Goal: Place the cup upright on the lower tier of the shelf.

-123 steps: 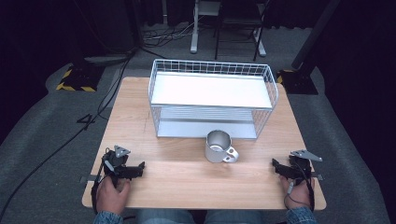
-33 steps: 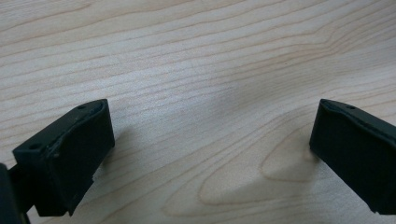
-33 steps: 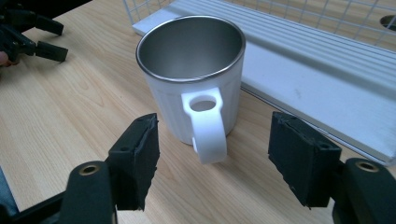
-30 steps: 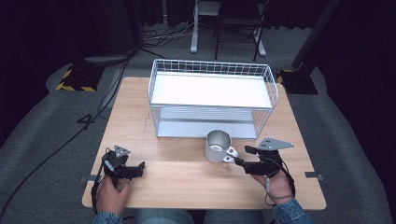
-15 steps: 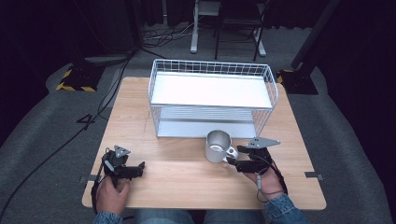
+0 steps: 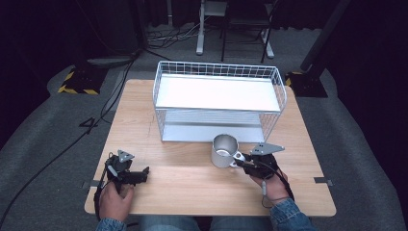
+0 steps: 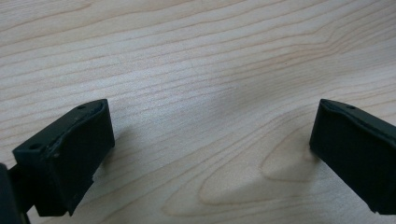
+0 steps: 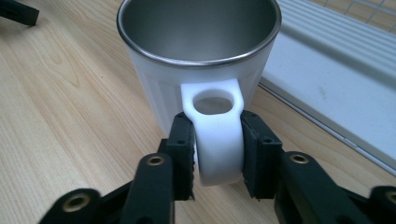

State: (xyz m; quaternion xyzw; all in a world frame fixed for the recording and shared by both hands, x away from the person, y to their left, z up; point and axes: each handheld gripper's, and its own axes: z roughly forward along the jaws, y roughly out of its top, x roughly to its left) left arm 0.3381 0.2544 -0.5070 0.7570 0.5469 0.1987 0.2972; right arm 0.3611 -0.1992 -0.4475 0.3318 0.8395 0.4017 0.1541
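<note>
A white mug [image 6: 224, 150] with a steel inside stands upright on the wooden table [image 6: 192, 175], just in front of the wire basket [image 6: 219, 101]. Its white handle [image 8: 215, 135] points toward me, and my right gripper [image 6: 242, 162] [image 8: 217, 151] is shut on that handle, a pad pressed on each side. My left gripper [image 6: 144, 173] [image 7: 210, 140] rests near the table's front left corner, jaws wide apart over bare wood with nothing between them.
The white wire basket has a flat white shelf [image 6: 219, 94] on top and a lower tray [image 8: 336, 79] close behind the mug. Dark floor, cables and chair legs lie beyond the table's far edge.
My right gripper has travelled from the front right corner leftward to the mug and closed on its handle. The left gripper has stayed put.
</note>
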